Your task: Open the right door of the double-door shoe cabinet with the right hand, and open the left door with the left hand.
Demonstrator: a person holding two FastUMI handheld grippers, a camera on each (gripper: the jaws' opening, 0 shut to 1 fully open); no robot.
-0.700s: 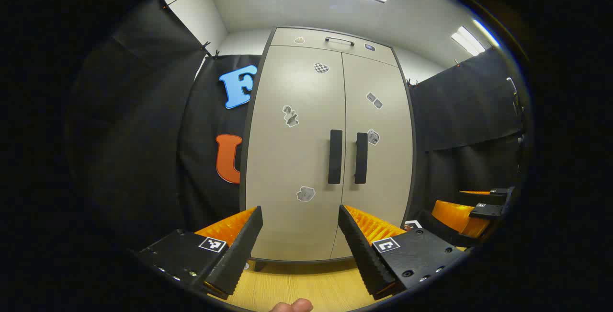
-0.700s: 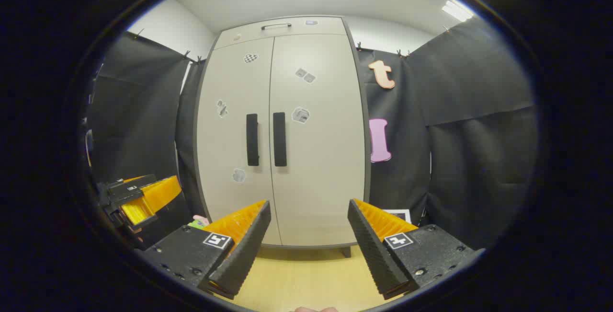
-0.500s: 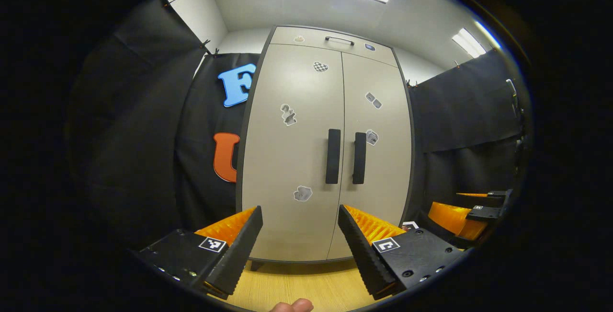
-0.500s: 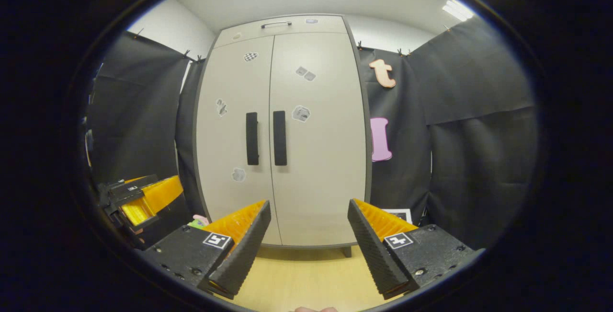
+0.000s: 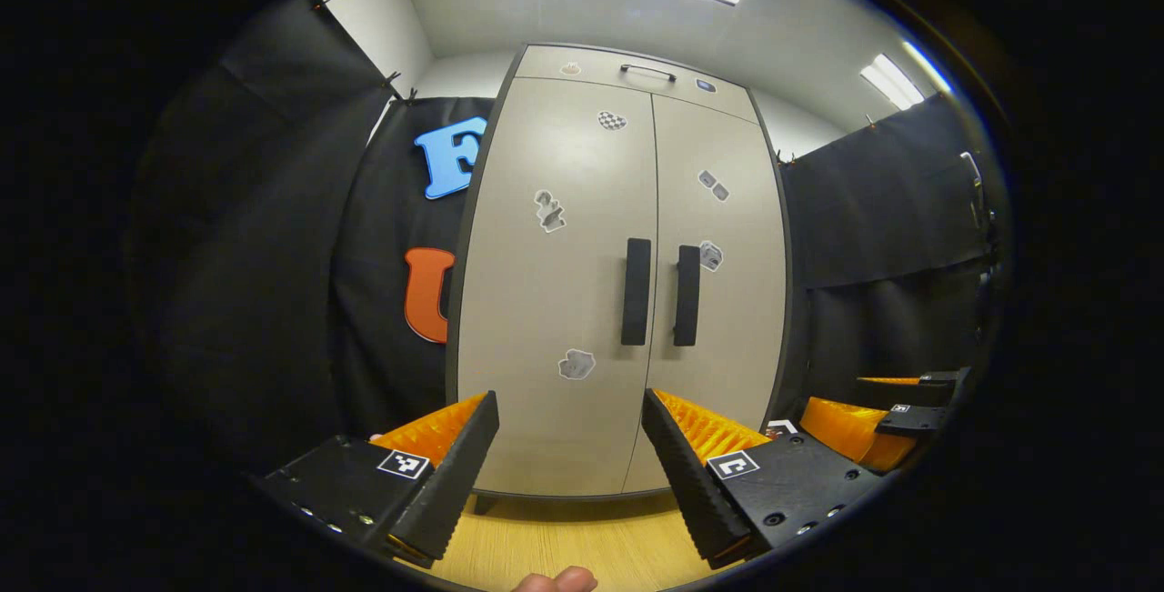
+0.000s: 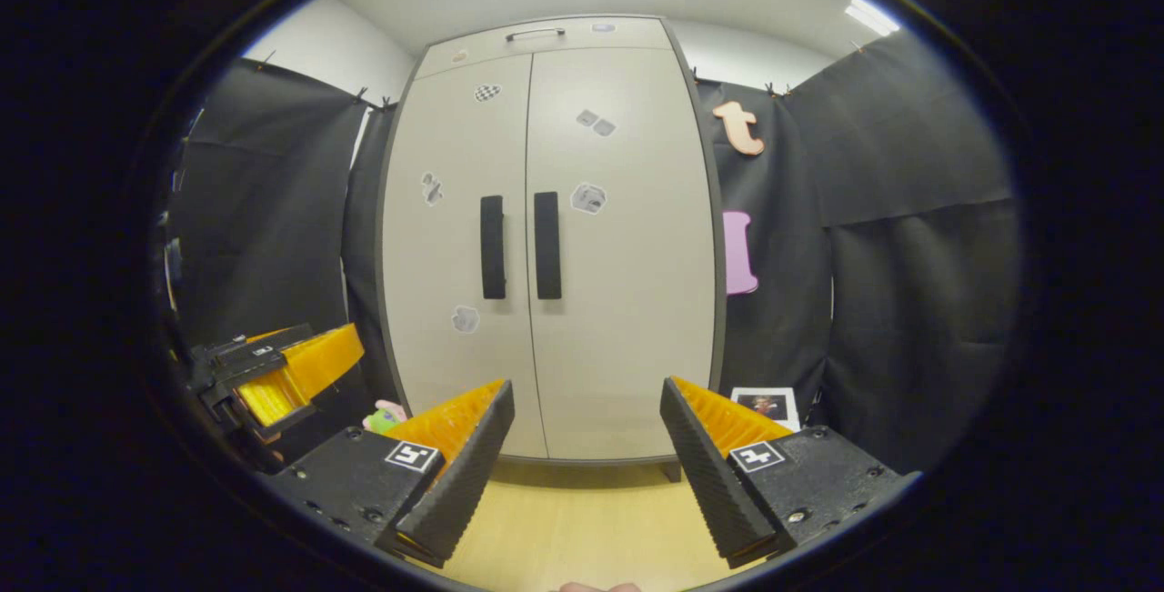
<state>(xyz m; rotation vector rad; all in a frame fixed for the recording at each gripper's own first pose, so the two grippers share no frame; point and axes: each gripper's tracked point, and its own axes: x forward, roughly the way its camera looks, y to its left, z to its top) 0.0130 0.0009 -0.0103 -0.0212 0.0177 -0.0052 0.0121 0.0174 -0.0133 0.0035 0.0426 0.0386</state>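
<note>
A tall beige double-door shoe cabinet (image 5: 555, 301) (image 6: 627, 283) stands ahead with both doors shut. Two black vertical handles sit side by side at the seam: the left door's handle (image 5: 636, 291) (image 6: 492, 246) and the right door's handle (image 5: 687, 295) (image 6: 546, 245). My left gripper (image 5: 570, 446) is open, some way short of the doors and below the handles. My right gripper (image 6: 587, 437) is open too, also well back from the cabinet. In the left gripper view the right gripper (image 5: 887, 410) shows at the far right; in the right gripper view the left gripper (image 6: 273, 374) shows at the lower left.
Black cloth walls close in on both sides of the cabinet. A light wooden floor (image 6: 582, 519) runs up to its base. A small framed picture (image 6: 766, 405) leans at the cabinet's right foot, a small soft toy (image 6: 386, 413) at its left. A drawer handle (image 5: 647, 72) tops the cabinet.
Both grippers have come a little closer to the cabinet, which looks larger now. The right gripper view has shifted, so the handles sit higher. The doors stay shut and both grippers open.
</note>
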